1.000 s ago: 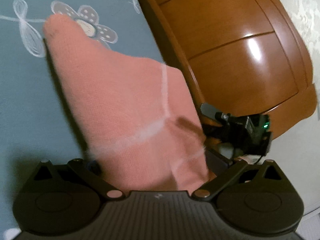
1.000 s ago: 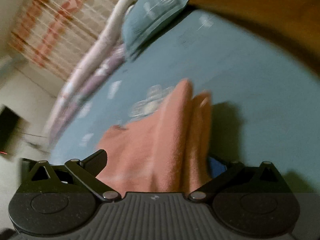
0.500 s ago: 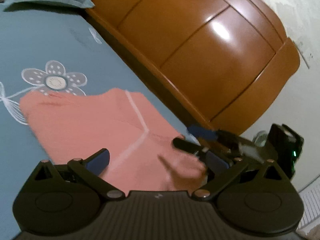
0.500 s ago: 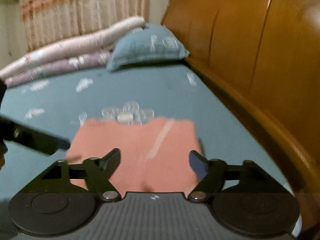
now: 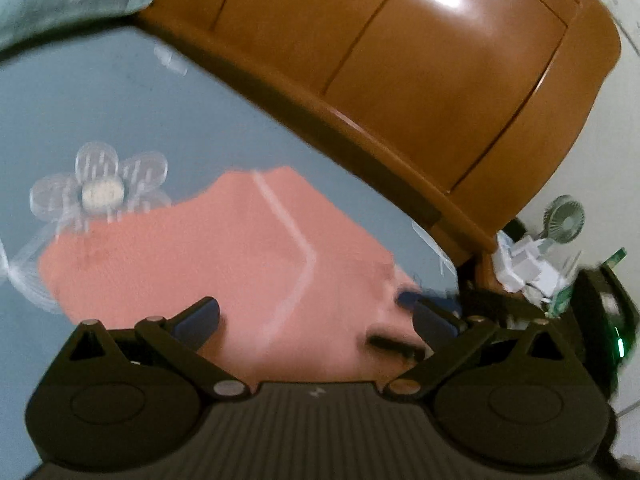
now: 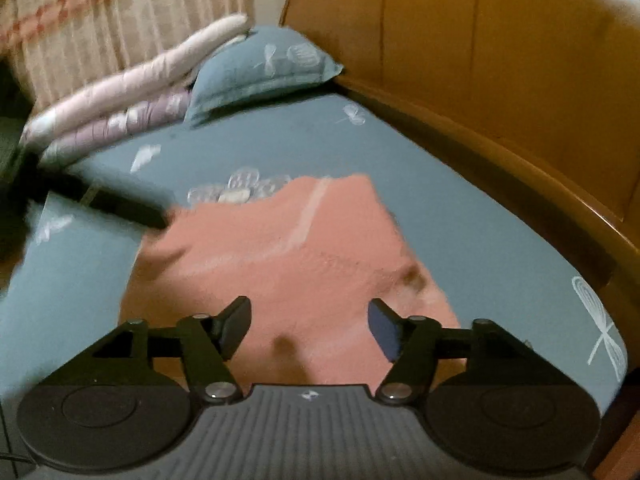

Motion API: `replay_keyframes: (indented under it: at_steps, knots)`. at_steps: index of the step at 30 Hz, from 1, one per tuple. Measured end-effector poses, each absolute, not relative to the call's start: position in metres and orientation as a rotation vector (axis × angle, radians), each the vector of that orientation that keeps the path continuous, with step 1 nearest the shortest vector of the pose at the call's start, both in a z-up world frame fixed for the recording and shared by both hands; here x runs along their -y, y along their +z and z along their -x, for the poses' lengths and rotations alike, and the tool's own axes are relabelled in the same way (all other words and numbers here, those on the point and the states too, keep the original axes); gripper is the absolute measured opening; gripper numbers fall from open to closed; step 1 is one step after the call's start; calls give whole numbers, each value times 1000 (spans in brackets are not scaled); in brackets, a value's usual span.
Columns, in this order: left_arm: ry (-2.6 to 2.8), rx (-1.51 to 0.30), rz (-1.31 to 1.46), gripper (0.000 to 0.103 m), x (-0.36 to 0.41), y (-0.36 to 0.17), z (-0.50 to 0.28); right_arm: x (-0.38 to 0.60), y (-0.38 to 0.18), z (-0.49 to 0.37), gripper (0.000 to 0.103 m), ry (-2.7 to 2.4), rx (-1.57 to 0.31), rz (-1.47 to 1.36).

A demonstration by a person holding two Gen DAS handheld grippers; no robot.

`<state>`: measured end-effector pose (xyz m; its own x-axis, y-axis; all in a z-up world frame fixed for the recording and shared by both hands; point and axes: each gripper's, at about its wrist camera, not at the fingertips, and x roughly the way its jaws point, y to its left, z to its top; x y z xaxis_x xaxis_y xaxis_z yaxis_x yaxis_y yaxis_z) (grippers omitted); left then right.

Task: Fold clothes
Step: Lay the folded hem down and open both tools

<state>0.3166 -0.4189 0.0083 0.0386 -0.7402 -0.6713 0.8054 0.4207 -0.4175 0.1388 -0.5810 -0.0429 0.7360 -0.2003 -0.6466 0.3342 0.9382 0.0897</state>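
Note:
A salmon-pink garment with a pale stripe lies folded flat on the blue-grey flowered bed sheet. My left gripper hovers open over its near edge, nothing between the jaws. In the right wrist view the same garment lies below my right gripper. Its jaws are closing but still stand apart, with no cloth pinched between them. A blurred dark finger of the left gripper reaches the garment's left corner. The right gripper's fingers show blurred at the garment's right corner.
A glossy wooden headboard runs along the bed's right side. A blue pillow and rolled pink and lilac quilts lie at the far end before a striped curtain. A small fan and clutter stand beyond the bed corner.
A second ago both grippers held the garment raised and draped. Now it lies flat on the sheet, both have let go and drawn back, and the right jaws have narrowed.

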Motion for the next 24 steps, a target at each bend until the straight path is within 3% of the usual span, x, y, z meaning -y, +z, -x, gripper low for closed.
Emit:
replay_keyframes:
  at_steps: [6, 15, 24]
  knots:
    - [-1157, -1055, -146, 102, 453, -42, -319, 564, -67, -125, 77, -351, -784, -60]
    - [-1373, -963, -239, 102, 510, 3, -283, 541, -64, -91, 78, -260, -724, -54]
    - [-1377, -1018, -267, 102, 566, -45, -294, 515, -79, -84, 81, -259, -752, -66]
